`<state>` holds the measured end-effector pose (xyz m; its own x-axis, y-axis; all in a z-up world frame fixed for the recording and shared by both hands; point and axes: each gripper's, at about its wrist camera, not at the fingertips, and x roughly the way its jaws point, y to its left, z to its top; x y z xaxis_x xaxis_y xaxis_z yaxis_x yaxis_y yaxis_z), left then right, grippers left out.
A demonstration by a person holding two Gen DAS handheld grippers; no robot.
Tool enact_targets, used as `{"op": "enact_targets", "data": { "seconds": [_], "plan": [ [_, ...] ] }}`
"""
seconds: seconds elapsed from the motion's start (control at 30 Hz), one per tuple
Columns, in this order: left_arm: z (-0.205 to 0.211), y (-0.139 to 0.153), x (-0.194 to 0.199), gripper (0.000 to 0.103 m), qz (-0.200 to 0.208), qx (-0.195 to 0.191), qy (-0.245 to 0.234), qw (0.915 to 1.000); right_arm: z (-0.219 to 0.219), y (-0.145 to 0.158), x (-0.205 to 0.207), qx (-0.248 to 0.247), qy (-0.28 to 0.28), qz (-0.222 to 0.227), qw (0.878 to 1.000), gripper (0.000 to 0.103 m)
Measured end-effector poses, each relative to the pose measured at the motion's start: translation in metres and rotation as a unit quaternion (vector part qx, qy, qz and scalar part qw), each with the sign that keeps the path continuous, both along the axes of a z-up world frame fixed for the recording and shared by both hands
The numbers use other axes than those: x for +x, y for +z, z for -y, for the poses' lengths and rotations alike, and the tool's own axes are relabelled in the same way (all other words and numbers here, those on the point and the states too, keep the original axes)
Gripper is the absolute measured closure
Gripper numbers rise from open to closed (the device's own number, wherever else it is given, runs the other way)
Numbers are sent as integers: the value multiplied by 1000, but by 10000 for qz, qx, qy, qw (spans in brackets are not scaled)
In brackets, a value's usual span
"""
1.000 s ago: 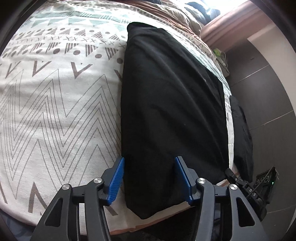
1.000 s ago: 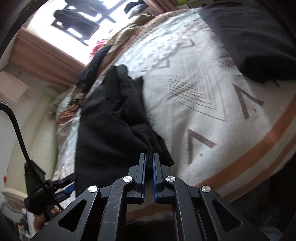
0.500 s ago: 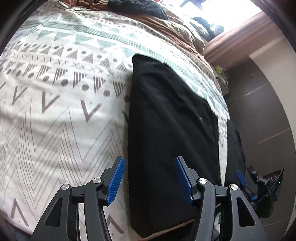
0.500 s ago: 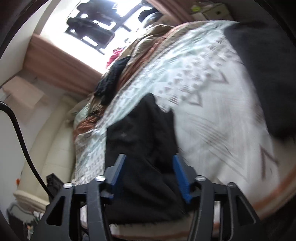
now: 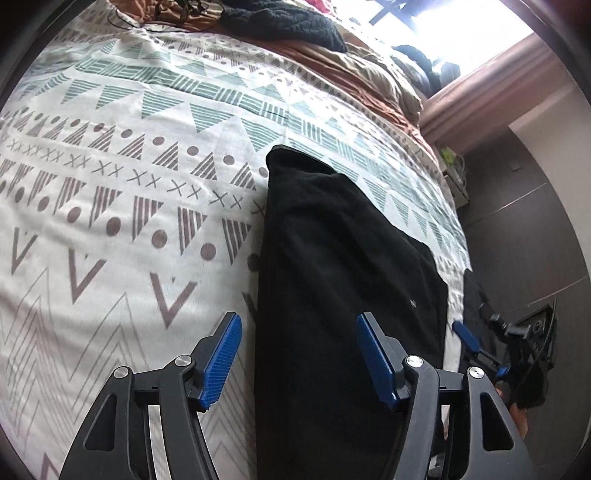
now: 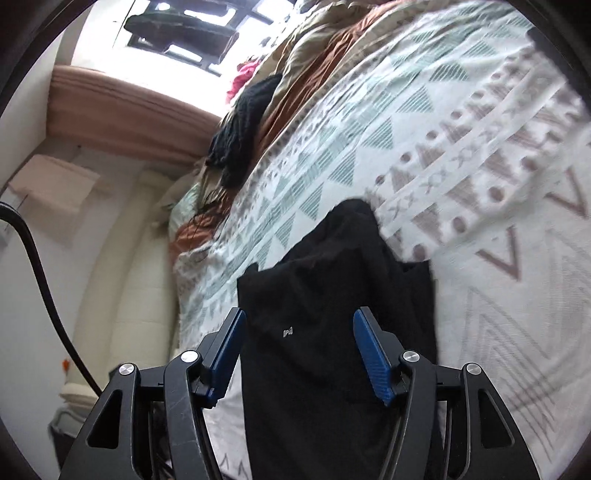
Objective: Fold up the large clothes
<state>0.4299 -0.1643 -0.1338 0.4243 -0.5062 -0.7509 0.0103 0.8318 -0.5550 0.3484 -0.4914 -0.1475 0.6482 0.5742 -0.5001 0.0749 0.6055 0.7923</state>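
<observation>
Left tool (image 5: pixel 297 354): blue pads spread and opening, nothing pinched. It hangs above the near end of the black garment (image 5: pixel 343 280), clear of the cloth; the left pad sits over the bedspread (image 5: pixel 110 206), the right pad over the garment.

Right tool (image 6: pixel 297 350): pads spread, nothing between them pressed. It hangs over the same garment (image 6: pixel 332 332). This tool also shows at lower right of the left view (image 5: pixel 476 343), blurred, just past the bed edge.

Garment: folded into a long narrow black strip, lying flat on the bedspread, running from the bottom centre of the left view up toward the middle. Left edge straight; right edge steps out wider about halfway down. A small pale mark (image 5: pixel 412 303) sits near its right edge. In the right view the far end looks rumpled, with a flap jutting at the right, and the pale mark (image 6: pixel 287 332) lies between the pads.

Bedspread: white, with grey chevrons, dots, crosses and green striped triangles.

Beyond: a brown quilt (image 5: pixel 354 70) bunched across the top of the left view, a dark knit (image 5: pixel 288 22) on it. Bright window (image 6: pixel 177 26) at upper left of the right view. A black cable (image 6: pixel 40 280) crosses that view's left edge.
</observation>
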Motion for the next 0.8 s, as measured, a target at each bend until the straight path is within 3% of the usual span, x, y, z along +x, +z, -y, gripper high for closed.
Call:
{"op": "enact_targets", "data": {
  "seconds": [0.23, 0.43, 0.5, 0.57, 0.63, 0.8],
  "plan": [
    [14, -19, 36, 37, -111, 206, -37, 9997, -1, -31, 15, -163, 24, -390, 9991, 42],
    [25, -36, 71, 37, -224, 275, -4, 9994, -1, -39, 26, 100, 159, -266, 9995, 43],
    [27, -34, 80, 37, -170, 334, -2, 9993, -4, -40, 30, -9, 150, -250, 9996, 55],
    [29, -30, 91, 37, -104, 438, 26, 9990, -3, -43, 31, -28, 100, -320, 9994, 80],
    [30, -28, 101, 37, -76, 520, 39, 9986, 0, -45, 33, 40, 66, -287, 9996, 95],
    [38, -26, 112, 37, -43, 624, -57, 9980, 8, -29, 18, -12, -204, 90, 9998, 100]
  ]
}}
